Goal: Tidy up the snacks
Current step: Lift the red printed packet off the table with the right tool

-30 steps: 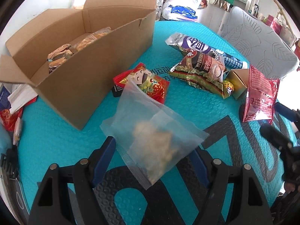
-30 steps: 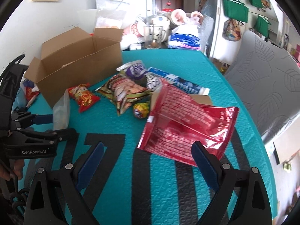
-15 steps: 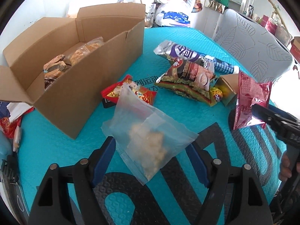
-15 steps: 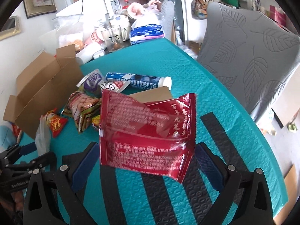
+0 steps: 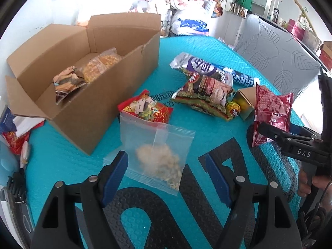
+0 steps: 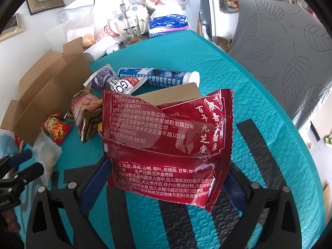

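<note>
My left gripper [image 5: 164, 155] is shut on a clear zip bag [image 5: 157, 153] of pale crumbs, held upright just above the teal mat. That bag [image 6: 47, 155] also shows at the left edge of the right wrist view. The open cardboard box [image 5: 87, 112] stands to its left with two wrapped snacks [image 5: 68, 83] inside. My right gripper [image 6: 168, 166] holds a red foil packet [image 6: 166, 141] off the table, its jaws closing on the packet's two side edges. From the left wrist view the red packet [image 5: 271, 108] stands upright at the right.
Loose on the mat lie a red and gold pack [image 5: 147, 109], a green-brown bag [image 5: 207, 97], a purple pouch [image 5: 195, 64], a blue tube [image 5: 240, 78] and a small open carton [image 5: 247, 99]. A grey padded chair [image 6: 290, 51] borders the table's right side. Clutter fills the far end.
The red packet has come up off the small carton and now hangs in my right gripper, which rolled and moved in. The clear bag turned slightly in the left gripper.
</note>
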`<state>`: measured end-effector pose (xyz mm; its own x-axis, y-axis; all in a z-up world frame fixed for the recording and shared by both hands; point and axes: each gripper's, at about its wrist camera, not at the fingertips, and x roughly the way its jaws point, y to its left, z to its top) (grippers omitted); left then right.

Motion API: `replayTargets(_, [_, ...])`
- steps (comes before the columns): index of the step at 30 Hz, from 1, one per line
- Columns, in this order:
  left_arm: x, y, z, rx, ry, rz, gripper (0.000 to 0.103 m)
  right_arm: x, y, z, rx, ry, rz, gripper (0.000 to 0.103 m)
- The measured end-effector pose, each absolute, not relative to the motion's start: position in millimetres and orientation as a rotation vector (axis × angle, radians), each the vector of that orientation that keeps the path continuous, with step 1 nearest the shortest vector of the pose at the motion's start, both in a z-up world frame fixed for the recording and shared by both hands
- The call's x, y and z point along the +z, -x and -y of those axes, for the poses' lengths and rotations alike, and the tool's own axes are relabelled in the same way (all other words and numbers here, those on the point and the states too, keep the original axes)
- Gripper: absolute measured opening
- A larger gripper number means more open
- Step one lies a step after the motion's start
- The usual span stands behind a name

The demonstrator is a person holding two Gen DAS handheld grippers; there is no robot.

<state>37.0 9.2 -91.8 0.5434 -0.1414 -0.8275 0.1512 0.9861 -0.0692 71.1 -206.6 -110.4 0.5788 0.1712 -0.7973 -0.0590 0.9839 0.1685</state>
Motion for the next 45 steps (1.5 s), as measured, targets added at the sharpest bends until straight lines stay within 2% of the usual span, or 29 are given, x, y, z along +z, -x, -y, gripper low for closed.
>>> replayTargets(4, [-102.3,-45.4,-9.0,-0.185,-0.003,-1.015,0.076,-108.1,-62.3,207.4,0.168,-0.136,-0.948,0.080])
replayTargets(15, [-114.0,-55.4,-5.9,-0.191,-0.020,-1.041,0.076,-107.2,-56.6,207.4,0.181,-0.137,-0.937,0.078])
replayTargets(17, [-112.4,-54.2,-4.9,-0.191,-0.017,-1.037,0.076,-107.1,-57.5,207.7,0.184,-0.145,-0.937,0.069])
replayTargets(21, [-105.9,-47.6,-5.4,-0.185,-0.004,-1.022,0.076,-105.0,-56.2,212.0,0.216,-0.195,-0.942,0.042])
replayTargets(24, [-99.7,-41.1,-8.2,-0.170,0.005,-1.006,0.076,-104.6,-53.8,212.9,0.253,-0.227,-0.941,0.032])
replayTargets(28, [-87.6,-32.2,-11.5,-0.130,0.016,-0.980,0.076,-104.8,-51.1,206.5,0.297,-0.224,-0.946,0.029])
replayTargets(37, [-78.2,-33.6,-18.6,-0.043,0.079,-0.984,0.076,-104.3,-47.0,196.5,0.343,-0.195,-0.943,0.028])
replayTargets(41, [-82.1,-41.6,-19.2,0.011,0.122,-1.003,0.076,-105.5,-48.2,196.7,0.333,-0.191,-0.942,0.032])
replayTargets(42, [-82.1,-45.3,-17.7,0.019,0.129,-1.006,0.076,-105.4,-48.1,197.3,0.324,-0.183,-0.940,0.039])
replayTargets(43, [-81.7,-46.5,-16.6,0.029,0.135,-1.006,0.076,-105.0,-47.8,198.0,0.307,-0.170,-0.939,0.053])
replayTargets(45, [-80.2,-48.6,-13.2,0.039,0.133,-1.000,0.076,-102.2,-45.4,203.1,0.287,-0.164,-0.921,0.064])
